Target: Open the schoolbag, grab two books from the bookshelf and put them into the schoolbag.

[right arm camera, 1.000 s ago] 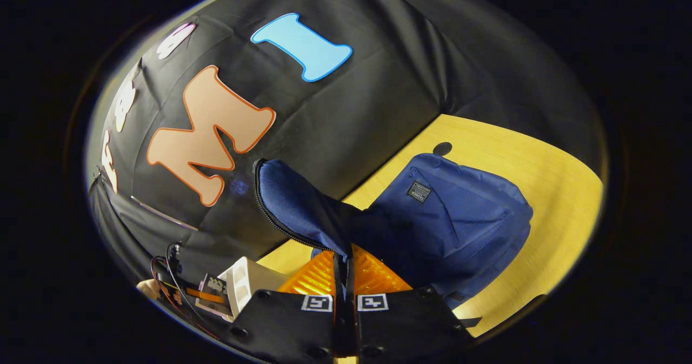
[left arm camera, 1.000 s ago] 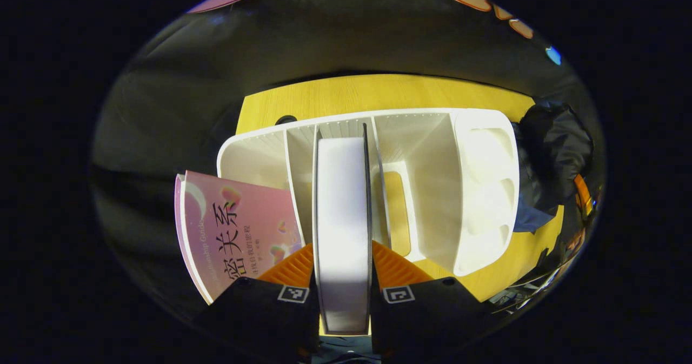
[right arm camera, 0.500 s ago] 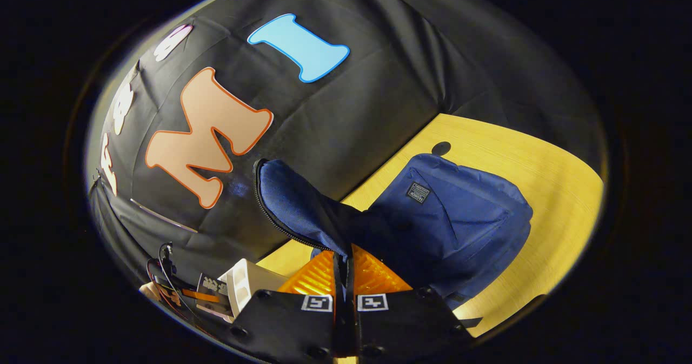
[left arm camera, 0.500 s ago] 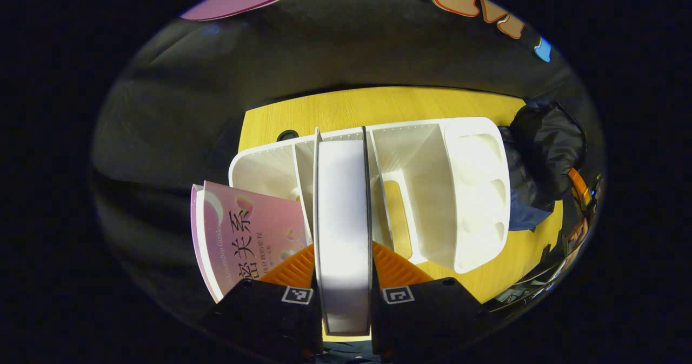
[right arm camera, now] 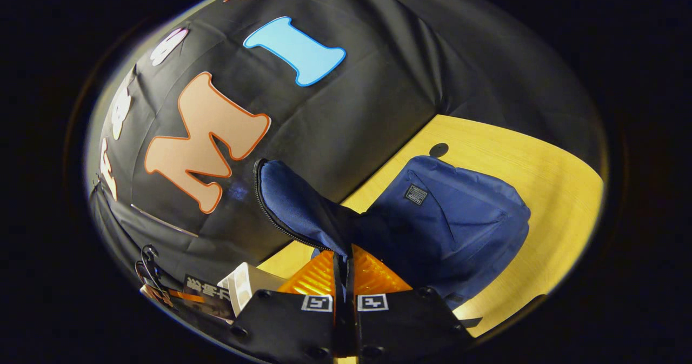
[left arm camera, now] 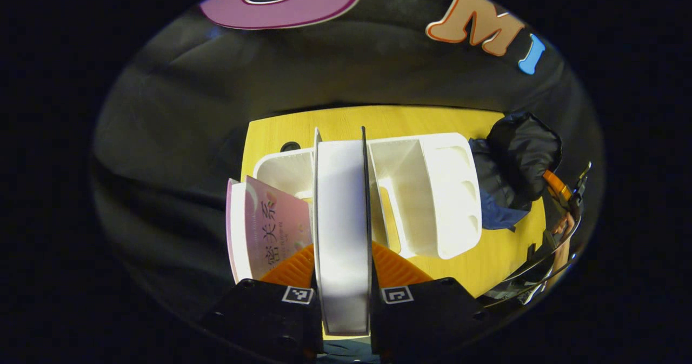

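The yellow wooden table (left arm camera: 346, 120) spans the middle of the left gripper view, and in the right gripper view it runs from 1 to 5 o'clock. On it lies the dark-blue fabric schoolbag (right arm camera: 459, 223), at 3 o'clock in the right gripper view; its zip-edged flap (right arm camera: 294, 207) stands up toward 11 o'clock, pinched between the closed fingers of the right gripper (right arm camera: 344, 264). The white plastic bookshelf (left arm camera: 432, 191) with upright dividers stands at the centre of the left gripper view. The left gripper (left arm camera: 343, 277) clamps a thick white-paged book (left arm camera: 341, 229) edge-on, rising from 6 o'clock over the shelf. A pink-covered book (left arm camera: 267, 229) leans at 8 o'clock against the shelf's end.
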`<action>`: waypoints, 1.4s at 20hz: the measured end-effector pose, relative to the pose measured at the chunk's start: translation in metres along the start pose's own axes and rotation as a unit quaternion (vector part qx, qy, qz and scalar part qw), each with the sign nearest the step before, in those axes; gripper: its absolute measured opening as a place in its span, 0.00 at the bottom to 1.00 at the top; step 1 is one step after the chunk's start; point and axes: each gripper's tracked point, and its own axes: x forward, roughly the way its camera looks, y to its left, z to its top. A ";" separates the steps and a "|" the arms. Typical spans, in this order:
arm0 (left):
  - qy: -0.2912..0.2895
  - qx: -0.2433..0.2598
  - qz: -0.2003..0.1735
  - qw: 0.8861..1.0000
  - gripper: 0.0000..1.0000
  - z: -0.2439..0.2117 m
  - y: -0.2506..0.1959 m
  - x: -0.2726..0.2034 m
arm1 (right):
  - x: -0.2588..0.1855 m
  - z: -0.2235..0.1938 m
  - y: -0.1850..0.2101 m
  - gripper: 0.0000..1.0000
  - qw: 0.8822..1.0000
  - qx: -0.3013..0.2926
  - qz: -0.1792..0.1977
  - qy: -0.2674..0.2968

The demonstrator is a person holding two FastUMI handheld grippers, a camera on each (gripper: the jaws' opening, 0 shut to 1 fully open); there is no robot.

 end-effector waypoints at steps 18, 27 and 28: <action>-0.138 -0.249 -0.198 0.938 0.31 0.040 0.014 -0.073 | -0.001 0.000 0.001 0.03 1.000 -0.005 -0.007 -0.001; -0.146 -0.309 -0.288 0.894 0.30 0.040 -0.025 -0.064 | 0.000 -0.002 0.002 0.03 1.000 -0.012 -0.005 0.002; -0.145 -0.309 -0.293 0.893 0.30 0.041 -0.029 -0.062 | 0.000 -0.002 0.003 0.05 1.000 -0.012 -0.005 0.002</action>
